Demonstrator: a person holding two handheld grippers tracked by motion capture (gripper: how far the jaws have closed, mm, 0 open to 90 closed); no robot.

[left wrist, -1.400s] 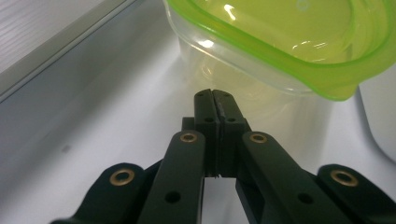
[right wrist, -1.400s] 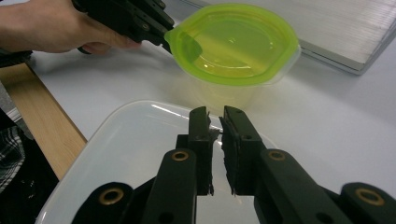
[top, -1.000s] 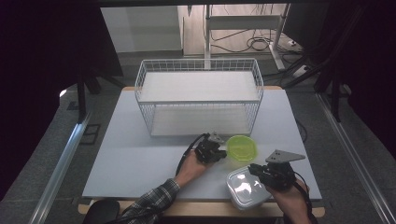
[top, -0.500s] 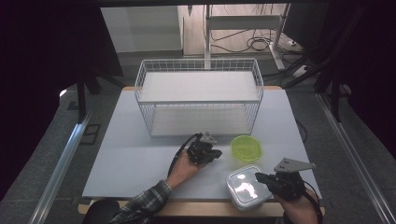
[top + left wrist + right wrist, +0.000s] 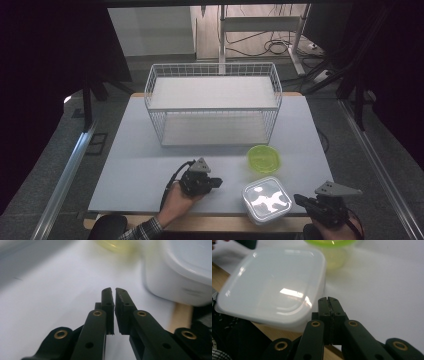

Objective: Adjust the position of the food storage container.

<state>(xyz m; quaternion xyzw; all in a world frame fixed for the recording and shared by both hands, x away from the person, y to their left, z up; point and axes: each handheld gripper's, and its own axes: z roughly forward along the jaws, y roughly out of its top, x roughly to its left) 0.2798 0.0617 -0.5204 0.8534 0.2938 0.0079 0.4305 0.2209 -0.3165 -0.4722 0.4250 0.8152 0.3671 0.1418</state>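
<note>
High view: the white lidded container (image 5: 267, 199) sat low and right of centre, at the table's (image 5: 130, 150) near edge, with the green bowl (image 5: 264, 158) just above it, close beside. The left gripper (image 5: 216, 183) lay to the container's left, apart from it, pointing right. The right gripper (image 5: 299, 199) was at lower right, its tips just beside the container's right side. A white wire basket (image 5: 214, 102) stood in the upper middle of the frame.

Left gripper view: jaws nearly together, a thin slit between them, nothing held. The container (image 5: 182, 270) filled the upper right; the bowl (image 5: 115, 245) was a blur at top centre.

Right gripper view: jaws pressed together, empty. The container (image 5: 274, 287) spread across the left half, overhanging the wooden table edge; the bowl (image 5: 332, 250) was at top centre.
</note>
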